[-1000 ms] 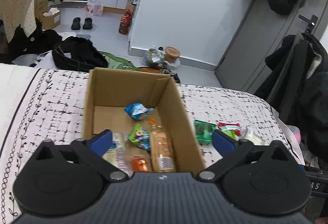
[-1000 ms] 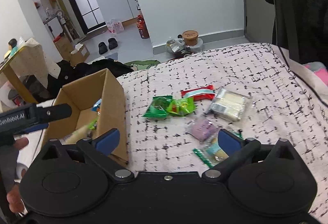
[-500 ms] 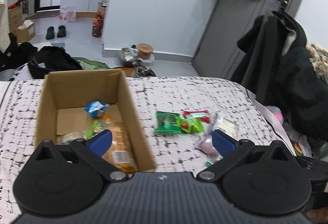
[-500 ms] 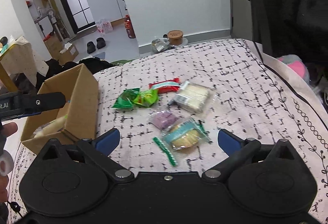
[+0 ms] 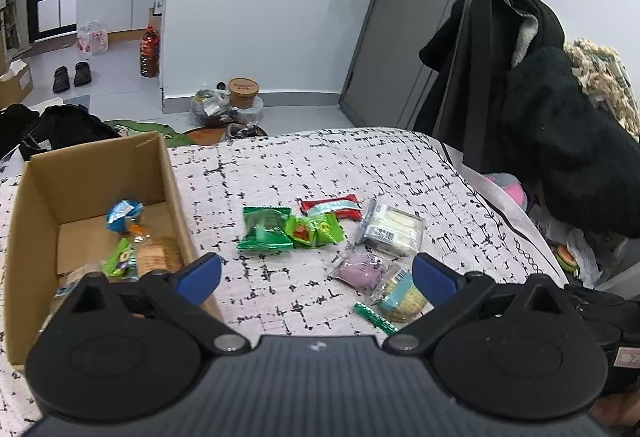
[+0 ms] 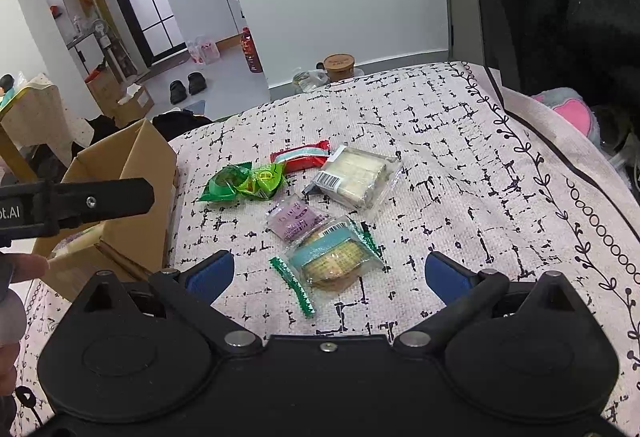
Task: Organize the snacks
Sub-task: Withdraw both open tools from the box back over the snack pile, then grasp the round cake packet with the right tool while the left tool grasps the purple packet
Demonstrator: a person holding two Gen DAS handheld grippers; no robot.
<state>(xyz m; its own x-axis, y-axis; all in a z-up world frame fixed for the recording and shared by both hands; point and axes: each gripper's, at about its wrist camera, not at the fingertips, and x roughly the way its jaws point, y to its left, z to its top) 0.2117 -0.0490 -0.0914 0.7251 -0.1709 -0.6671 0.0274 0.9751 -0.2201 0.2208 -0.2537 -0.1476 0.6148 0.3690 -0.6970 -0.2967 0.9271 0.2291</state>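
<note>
A cardboard box (image 5: 152,173) (image 6: 132,165) stands at the left of the bed and holds several snack packets (image 5: 138,255). Loose on the patterned blanket (image 6: 460,157) lie a dark green packet (image 5: 264,229) (image 6: 224,183), a light green one (image 5: 316,229) (image 6: 266,179), a red bar (image 5: 330,206) (image 6: 300,156), a clear white pack (image 5: 394,231) (image 6: 354,177), a purple pack (image 5: 360,269) (image 6: 294,221), a teal cookie pack (image 5: 402,295) (image 6: 332,261) and a thin green stick (image 5: 374,317) (image 6: 296,291). My left gripper (image 5: 316,275) is open, right of the box. My right gripper (image 6: 328,273) is open around the cookie pack.
Dark coats (image 5: 540,109) hang at the right beside the bed edge. A pink plush toy (image 6: 572,109) lies past the blanket's right edge. Shoes (image 5: 72,75), a bottle (image 5: 150,53), bags and tubs sit on the floor beyond. A hand (image 6: 16,269) shows at the left.
My left gripper has swung right, from over the box toward the loose snacks. My right gripper has moved forward and right until the cookie pack lies between its fingers. Both stay open.
</note>
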